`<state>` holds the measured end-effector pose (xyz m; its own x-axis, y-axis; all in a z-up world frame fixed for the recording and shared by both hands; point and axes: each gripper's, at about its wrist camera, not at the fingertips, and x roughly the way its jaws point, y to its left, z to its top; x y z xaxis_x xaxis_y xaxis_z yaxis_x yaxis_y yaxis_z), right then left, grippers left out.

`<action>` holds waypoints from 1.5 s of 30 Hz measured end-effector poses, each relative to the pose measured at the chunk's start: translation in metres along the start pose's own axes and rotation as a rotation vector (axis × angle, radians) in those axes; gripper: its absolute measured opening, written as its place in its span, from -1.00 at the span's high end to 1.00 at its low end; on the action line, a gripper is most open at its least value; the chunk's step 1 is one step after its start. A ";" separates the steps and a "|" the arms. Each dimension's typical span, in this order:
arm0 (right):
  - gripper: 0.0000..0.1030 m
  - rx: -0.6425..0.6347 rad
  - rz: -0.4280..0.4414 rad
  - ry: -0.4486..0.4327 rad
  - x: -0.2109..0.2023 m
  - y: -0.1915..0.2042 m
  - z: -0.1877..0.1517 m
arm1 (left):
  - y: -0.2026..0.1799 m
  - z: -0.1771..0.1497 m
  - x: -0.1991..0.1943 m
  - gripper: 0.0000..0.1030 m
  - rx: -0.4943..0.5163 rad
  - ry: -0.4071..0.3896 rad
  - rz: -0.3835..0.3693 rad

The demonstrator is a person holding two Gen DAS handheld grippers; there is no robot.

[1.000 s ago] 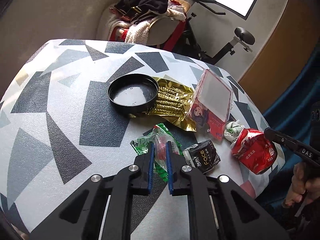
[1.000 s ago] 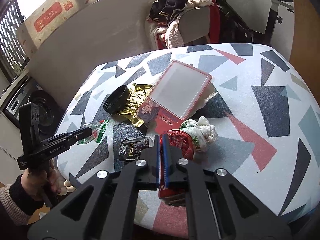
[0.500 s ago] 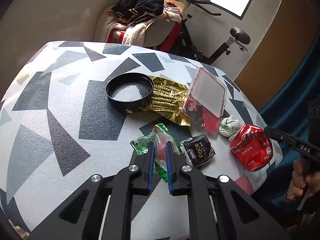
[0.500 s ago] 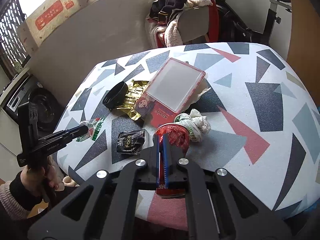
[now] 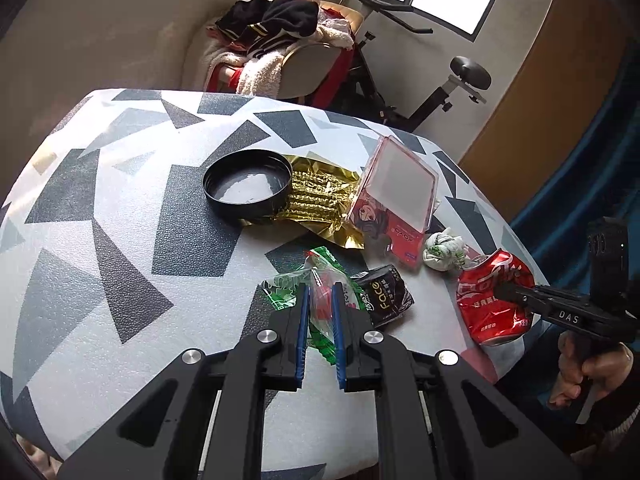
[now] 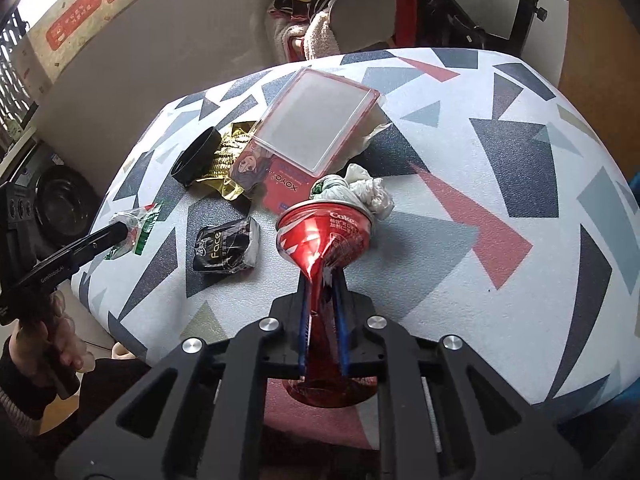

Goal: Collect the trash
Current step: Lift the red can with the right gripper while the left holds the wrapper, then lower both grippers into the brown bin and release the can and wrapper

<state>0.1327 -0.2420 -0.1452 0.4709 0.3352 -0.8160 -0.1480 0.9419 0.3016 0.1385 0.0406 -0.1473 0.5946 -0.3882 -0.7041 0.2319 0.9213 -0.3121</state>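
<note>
Trash lies bunched near the front edge of the patterned table (image 5: 120,184). Leftmost, the left gripper (image 5: 319,300) is clamped on a green-and-clear wrapper (image 5: 320,280) — light, limp, slippery film, best pinched mid-fold. Beside it lie a black sachet (image 5: 384,296) and a wadded tissue (image 5: 442,250). Rightmost, the right gripper (image 6: 322,280) squeezes the crushed red can (image 6: 326,232) at its creased waist — light, stiff, sharp-edged. Open room lies toward the person, off the table's edge.

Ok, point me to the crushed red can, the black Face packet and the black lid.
crushed red can (image 6: 326,232), right wrist view, on its red side wall.
black Face packet (image 6: 226,246), right wrist view, on the printed front.
black lid (image 5: 248,186), left wrist view, on the inside bottom.
</note>
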 end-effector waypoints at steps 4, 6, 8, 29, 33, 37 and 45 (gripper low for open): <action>0.77 0.026 0.005 0.010 0.002 -0.011 0.000 | -0.003 -0.001 -0.003 0.78 0.017 -0.004 0.002; 0.77 0.038 0.006 0.012 0.002 -0.015 0.000 | -0.005 -0.003 -0.004 0.78 0.034 -0.004 0.007; 0.77 0.051 0.013 0.013 0.003 -0.017 -0.001 | -0.007 -0.005 -0.005 0.78 0.054 -0.001 0.013; 0.77 0.028 0.087 -0.079 -0.035 0.012 -0.022 | -0.039 -0.057 -0.034 0.78 0.143 0.015 -0.001; 0.77 0.025 0.104 -0.097 -0.043 0.018 -0.034 | -0.045 -0.074 -0.040 0.78 0.152 0.020 -0.002; 0.77 0.032 0.118 -0.105 -0.048 0.022 -0.046 | -0.048 -0.093 -0.045 0.78 0.147 0.030 -0.012; 0.77 0.034 0.136 -0.124 -0.055 0.030 -0.071 | -0.057 -0.127 -0.049 0.77 0.176 0.063 -0.009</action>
<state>0.0406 -0.2312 -0.1262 0.5526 0.4525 -0.6999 -0.1893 0.8860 0.4233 -0.0015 0.0045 -0.1757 0.5443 -0.3916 -0.7419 0.3712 0.9055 -0.2057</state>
